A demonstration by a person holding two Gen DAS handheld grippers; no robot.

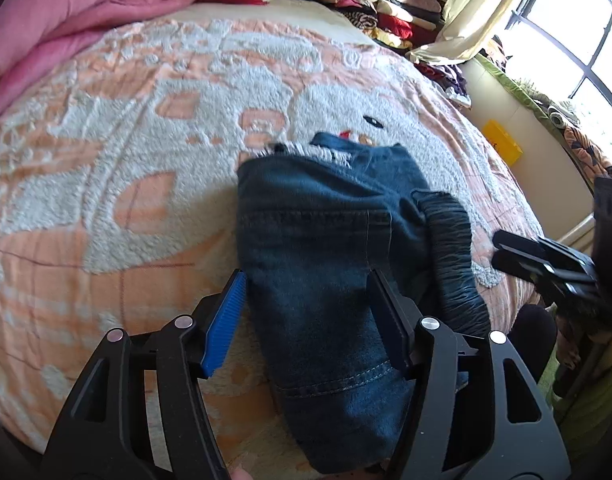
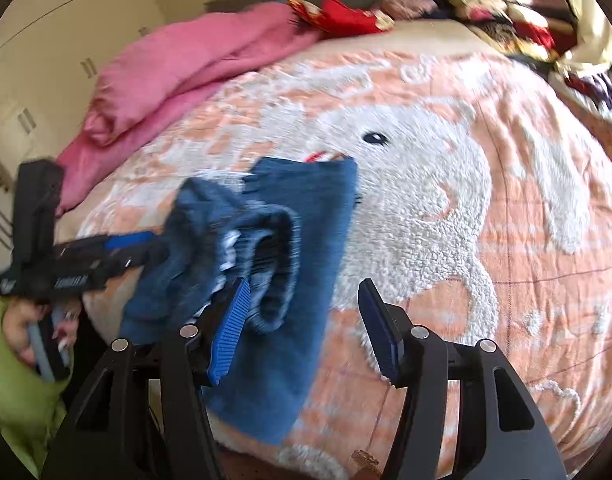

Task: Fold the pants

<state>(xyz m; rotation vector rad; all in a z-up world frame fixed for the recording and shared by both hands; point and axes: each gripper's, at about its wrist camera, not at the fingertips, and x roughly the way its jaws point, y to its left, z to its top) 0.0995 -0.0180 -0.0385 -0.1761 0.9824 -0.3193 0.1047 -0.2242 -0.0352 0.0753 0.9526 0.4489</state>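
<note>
Straddling folded jeans (image 1: 318, 248) on the bed, both sets of fingers spread.

Left gripper (image 1: 306, 320): fingers apart, blue-padded finger (image 1: 221, 320) just off one edge of the denim, the other finger over the cloth; pads not pressing, nothing pinched. Between and beyond these fingers the jeans lie in a folded bundle, dark elastic waistband (image 1: 454, 260) curling up on the far-finger side. Right gripper (image 2: 306, 328): fingers likewise apart, empty; near finger overlaps the waistband edge in view, far finger over the bare orange-and-white fleece blanket (image 2: 466, 220). Contact there unclear, frame blurred. Beyond the jeans: pink quilt (image 1: 65, 12), then stacked clothes (image 1: 378, 8) at the bed's far end.
</note>
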